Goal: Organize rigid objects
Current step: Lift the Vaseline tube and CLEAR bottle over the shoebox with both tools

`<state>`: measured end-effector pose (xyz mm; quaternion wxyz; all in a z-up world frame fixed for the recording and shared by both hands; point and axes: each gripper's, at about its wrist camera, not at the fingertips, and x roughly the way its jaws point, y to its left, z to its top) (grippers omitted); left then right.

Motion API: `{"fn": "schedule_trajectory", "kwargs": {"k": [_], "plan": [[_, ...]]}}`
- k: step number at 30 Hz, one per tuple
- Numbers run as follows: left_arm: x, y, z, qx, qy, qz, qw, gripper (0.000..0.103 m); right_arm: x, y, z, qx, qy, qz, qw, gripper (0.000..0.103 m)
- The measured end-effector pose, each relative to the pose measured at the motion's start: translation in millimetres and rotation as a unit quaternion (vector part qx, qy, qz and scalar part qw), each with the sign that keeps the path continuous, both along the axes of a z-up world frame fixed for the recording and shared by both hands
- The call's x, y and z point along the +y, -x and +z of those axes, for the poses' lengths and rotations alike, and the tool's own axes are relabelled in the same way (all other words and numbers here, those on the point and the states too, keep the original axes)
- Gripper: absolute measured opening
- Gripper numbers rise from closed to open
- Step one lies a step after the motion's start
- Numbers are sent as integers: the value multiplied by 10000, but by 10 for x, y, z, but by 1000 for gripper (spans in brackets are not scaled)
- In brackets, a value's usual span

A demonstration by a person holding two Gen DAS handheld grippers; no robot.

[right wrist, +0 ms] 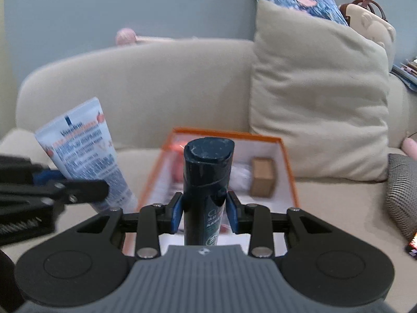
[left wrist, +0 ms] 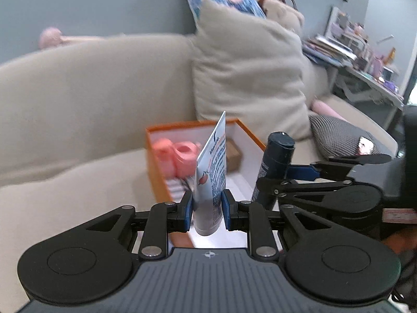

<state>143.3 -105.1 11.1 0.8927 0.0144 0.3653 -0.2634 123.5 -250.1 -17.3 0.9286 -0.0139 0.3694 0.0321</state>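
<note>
The orange box [right wrist: 288, 167] sits on the sofa [left wrist: 78, 99] and already holds pink things [left wrist: 177, 157] and a small brown block [right wrist: 262, 180]. Two things are not in yet. The left gripper [left wrist: 207, 207] squeezes a white cream tube [left wrist: 211, 174], flat end up, cap down. The right gripper [right wrist: 204, 212] squeezes a dark blue bottle [right wrist: 206, 182], standing tall, cap up. Both hang above the near end of the box.

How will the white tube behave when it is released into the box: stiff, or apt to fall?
The tube, clamped near its cap end by the left gripper, keeps its shape, so probably semi-stiff. Its flat crimped end tapers thin, so it likely topples flat in the box.
</note>
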Motion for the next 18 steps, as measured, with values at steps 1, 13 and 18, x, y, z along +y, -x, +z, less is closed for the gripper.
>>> {"fn": "schedule_trajectory", "kwargs": {"k": [1,13,18], "plan": [[-35,-33,-37,82,-13,-51,10000,26,-46,-26,-58,87,95,25,9999,37],[-302,-362,-320,354,-524,-650,9959,26,-126,-496,-672,970,1016,62,9901,37],[-366,-557,-382,373,-577,-768,9947,26,-156,-590,-817,1110,926,8,9895,36]]}}
